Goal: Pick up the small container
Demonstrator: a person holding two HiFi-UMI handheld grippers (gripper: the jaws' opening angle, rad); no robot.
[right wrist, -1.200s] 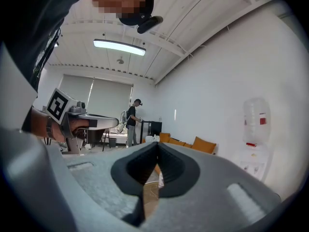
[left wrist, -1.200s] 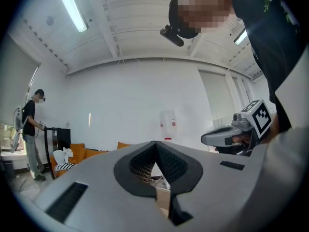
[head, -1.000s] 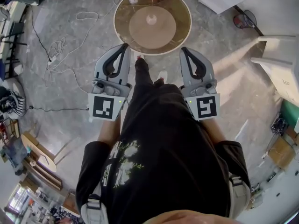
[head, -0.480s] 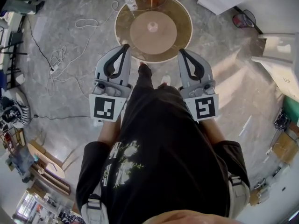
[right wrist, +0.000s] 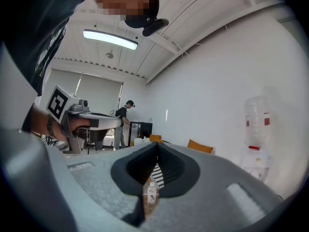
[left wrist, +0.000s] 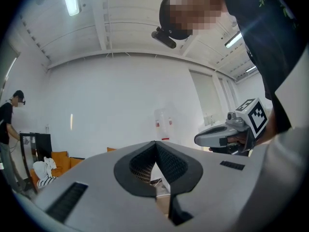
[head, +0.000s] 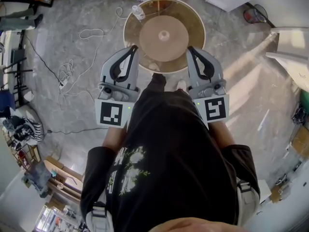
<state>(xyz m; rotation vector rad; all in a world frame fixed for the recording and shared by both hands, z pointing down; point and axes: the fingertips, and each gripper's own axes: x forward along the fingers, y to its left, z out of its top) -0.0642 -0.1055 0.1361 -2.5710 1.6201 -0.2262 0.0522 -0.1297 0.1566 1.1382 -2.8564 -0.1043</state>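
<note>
While left gripper (head: 133, 48) and right gripper (head: 190, 49) hang closed, the small container (head: 138, 12) stands across the table (head: 194, 19).

Left tongs (head: 133, 48) closed, right tongs (head: 189, 49) closed, both level, side by side

Round table (head: 195, 28), orange sofa (left wrist: 70, 159), water dispenser (right wrist: 256, 122) against wall.

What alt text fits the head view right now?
Seen from above, a person in a black shirt holds the left claw and right claw, both shut and empty, at the near edge of a round table. A small bottle stands at its far left rim.
</note>
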